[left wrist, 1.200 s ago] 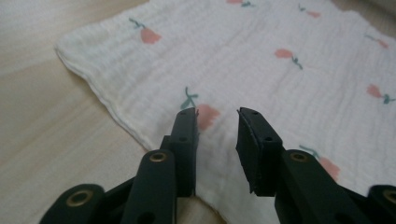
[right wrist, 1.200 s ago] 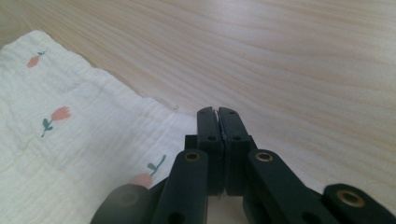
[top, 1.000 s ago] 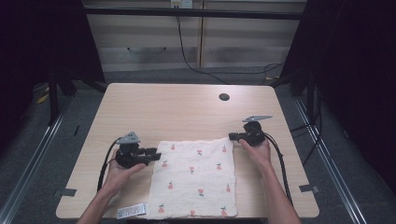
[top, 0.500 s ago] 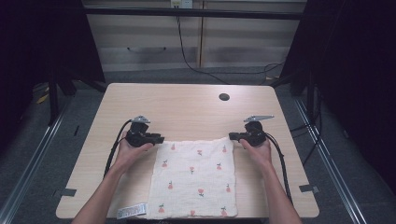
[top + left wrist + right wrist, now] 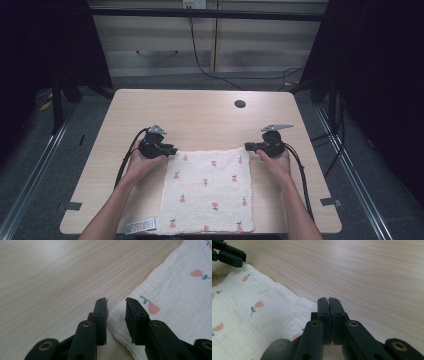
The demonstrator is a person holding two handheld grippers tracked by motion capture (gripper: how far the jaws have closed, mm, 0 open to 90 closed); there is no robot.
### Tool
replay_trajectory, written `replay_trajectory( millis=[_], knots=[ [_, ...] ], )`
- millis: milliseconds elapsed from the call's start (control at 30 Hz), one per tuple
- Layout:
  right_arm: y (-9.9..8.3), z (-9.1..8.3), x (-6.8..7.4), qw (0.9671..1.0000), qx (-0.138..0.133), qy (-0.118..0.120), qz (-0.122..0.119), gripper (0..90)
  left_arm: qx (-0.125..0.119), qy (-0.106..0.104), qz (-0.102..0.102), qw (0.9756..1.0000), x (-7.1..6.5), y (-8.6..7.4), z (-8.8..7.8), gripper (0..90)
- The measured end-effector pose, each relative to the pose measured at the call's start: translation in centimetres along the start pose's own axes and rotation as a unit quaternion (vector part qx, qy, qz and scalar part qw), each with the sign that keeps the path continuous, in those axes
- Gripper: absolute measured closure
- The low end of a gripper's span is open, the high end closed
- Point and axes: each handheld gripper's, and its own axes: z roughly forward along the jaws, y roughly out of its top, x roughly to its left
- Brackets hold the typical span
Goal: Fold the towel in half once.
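Left tongs [image 5: 172,149] arrive at the cloth's [image 5: 207,192] far left corner.
Their jaws have just been closing, corner between them, not yet pinched; right tongs [image 5: 248,146] stay pressed together on the far right corner.

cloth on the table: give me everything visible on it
The cloth is a cream, crinkle-woven square printed with small pink tulips on green stems. It lies flat and spread out on the near half of the wooden table, its near edge reaching the table's front edge. The right gripper is shut on its far right corner. The left gripper sits at the far left corner, jaws apart with the corner between them, not yet pinched.
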Motion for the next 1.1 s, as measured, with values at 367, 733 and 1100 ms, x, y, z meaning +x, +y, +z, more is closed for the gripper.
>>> replay_trajectory(
  millis=[367, 733, 1100],
  knots=[
    [-0.1, -0.1, 0.0, 1.0, -0.002, 0.002, 0.0, 88.8, -0.001, 0.005, 0.004, 1.0, -0.1, -0.9, 0.3, 74.0],
    [0.3, -0.5, 0.0, 0.9999, -0.011, 0.01, 0.004, 88.8, -0.042, -0.022, -0.038, 0.9982, 0.5, -0.9, -0.6, 86.7],
    [1.8, -2.4, 0.7, 0.9987, -0.048, 0.016, -0.003, 88.9, -0.107, -0.047, -0.053, 0.9918, 0.3, 0.2, -3.2, 86.7]
  ],
)
